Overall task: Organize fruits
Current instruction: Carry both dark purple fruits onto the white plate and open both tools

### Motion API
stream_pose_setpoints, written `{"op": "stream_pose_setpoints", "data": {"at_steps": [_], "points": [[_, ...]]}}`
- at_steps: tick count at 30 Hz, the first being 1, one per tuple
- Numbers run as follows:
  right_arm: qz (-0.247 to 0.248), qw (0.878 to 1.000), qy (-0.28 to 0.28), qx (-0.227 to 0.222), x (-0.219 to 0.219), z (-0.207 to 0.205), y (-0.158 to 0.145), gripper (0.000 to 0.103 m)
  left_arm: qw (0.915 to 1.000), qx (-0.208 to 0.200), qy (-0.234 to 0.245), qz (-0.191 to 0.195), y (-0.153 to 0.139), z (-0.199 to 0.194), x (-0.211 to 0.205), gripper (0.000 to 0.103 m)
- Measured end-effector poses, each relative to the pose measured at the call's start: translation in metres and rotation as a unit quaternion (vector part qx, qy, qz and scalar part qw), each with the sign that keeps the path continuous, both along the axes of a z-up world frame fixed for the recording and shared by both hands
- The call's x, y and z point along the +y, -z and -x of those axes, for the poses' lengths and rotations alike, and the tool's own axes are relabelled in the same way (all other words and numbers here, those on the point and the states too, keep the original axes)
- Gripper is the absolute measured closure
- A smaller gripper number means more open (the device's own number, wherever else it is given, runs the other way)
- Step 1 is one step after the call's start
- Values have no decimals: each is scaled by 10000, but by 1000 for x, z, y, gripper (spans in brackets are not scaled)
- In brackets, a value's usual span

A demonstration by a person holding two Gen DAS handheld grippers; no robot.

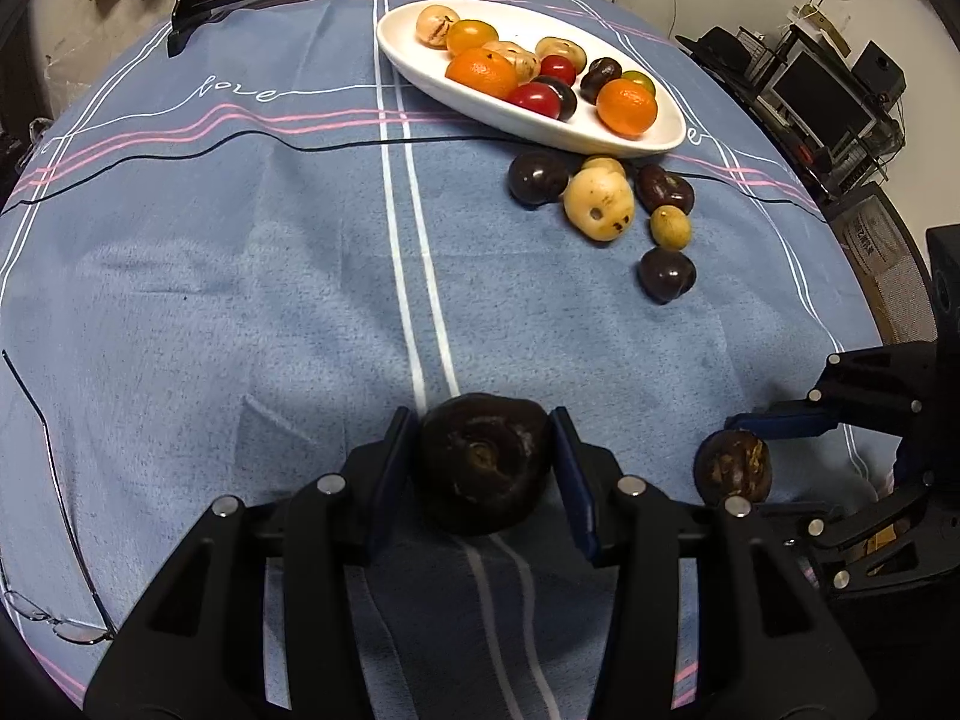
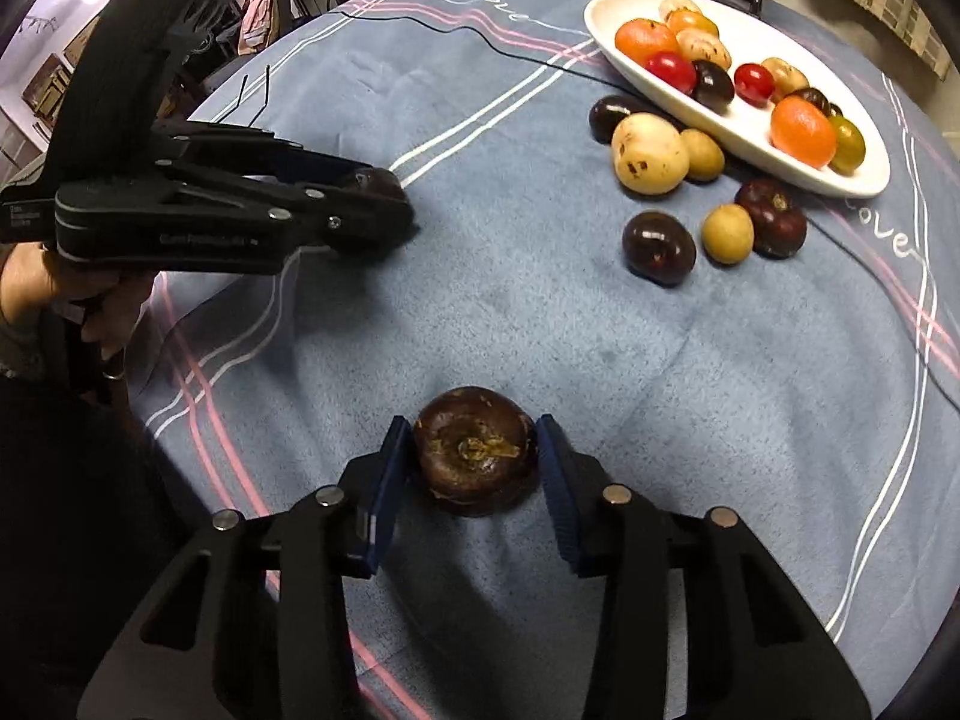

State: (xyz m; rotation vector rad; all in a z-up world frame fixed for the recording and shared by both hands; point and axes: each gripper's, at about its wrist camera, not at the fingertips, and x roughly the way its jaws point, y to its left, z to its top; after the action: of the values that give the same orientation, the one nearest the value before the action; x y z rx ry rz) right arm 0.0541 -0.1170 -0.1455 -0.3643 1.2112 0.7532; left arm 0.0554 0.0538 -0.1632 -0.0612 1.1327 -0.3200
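Gripping a dark fruit (image 1: pixel 485 471) between both fingers, the left tool (image 1: pixel 489 474) hovers low over the blue tablecloth (image 1: pixel 240 276). Ahead and right sit loose fruits (image 1: pixel 600 204) beside a white dish (image 1: pixel 666 141); glasses (image 1: pixel 54 552) lie far left. From the right wrist, the right tool (image 2: pixel 474 468) brackets a second dark fruit (image 2: pixel 475 450) resting on the cloth, fingers narrow, with small gaps on each side. The left tool (image 2: pixel 384 204) is off to its left.
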Motion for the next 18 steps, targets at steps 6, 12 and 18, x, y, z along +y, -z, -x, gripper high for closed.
{"op": "stream_pose_setpoints", "data": {"at_steps": [6, 12, 18], "points": [[-291, 9983, 485, -165, -23, -16, -20, 60, 9998, -135, 81, 80, -9, -10, -6, 57], [-427, 9943, 946, -234, -52, -29, -27, 60, 9994, -229, 240, 118, -17, -22, -19, 56], [-476, 9922, 1138, -199, -63, -27, -24, 60, 9990, -128, 414, 99, -12, -27, -34, 56]]}}
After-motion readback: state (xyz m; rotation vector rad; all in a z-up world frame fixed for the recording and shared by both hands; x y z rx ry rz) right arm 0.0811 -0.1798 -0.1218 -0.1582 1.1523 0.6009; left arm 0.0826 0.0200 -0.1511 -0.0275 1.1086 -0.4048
